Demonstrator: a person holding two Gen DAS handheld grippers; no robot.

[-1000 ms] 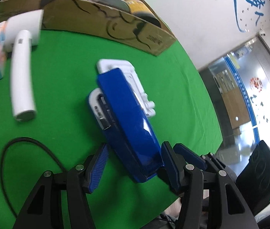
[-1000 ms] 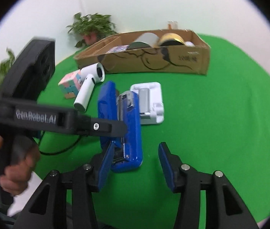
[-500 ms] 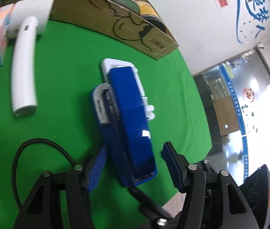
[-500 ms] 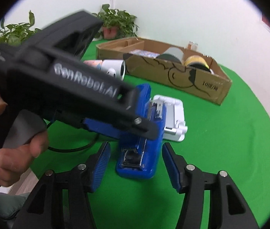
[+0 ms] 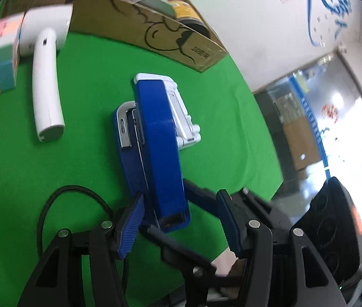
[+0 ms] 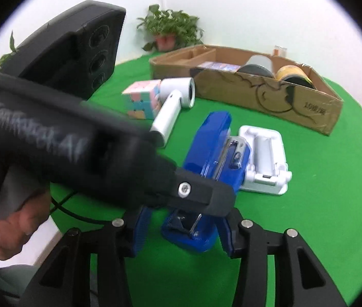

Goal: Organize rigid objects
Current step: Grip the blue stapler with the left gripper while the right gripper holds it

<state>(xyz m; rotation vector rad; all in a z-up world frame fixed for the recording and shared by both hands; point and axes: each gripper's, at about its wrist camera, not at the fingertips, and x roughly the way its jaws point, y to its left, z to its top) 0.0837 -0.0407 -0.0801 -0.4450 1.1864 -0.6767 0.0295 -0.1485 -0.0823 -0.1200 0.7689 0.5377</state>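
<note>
On the green desk (image 6: 321, 192) near its front edge, I see the blue stapler (image 5: 160, 153) lying open. My left gripper (image 5: 181, 220) and right gripper (image 6: 181, 232) both straddle it, jaws closing, not yet clamped. A white holder (image 6: 265, 158) sits just beside it.

1. One blue stapler (image 6: 214, 163), near centre of the green table (image 6: 321, 204).
2. One white holder (image 6: 265, 161), just right of the stapler.
3. One white handheld device (image 6: 173, 107), left of the stapler.
4. One pastel cube (image 6: 142, 99), far left.
5. One cardboard box (image 6: 270, 97), far side.
6. Two rolls in the box: grey (image 6: 256, 67), yellow (image 6: 293, 75).
7. One black cable (image 5: 60, 199), near left.
8. Two potted plants (image 6: 170, 29), far left.
</note>
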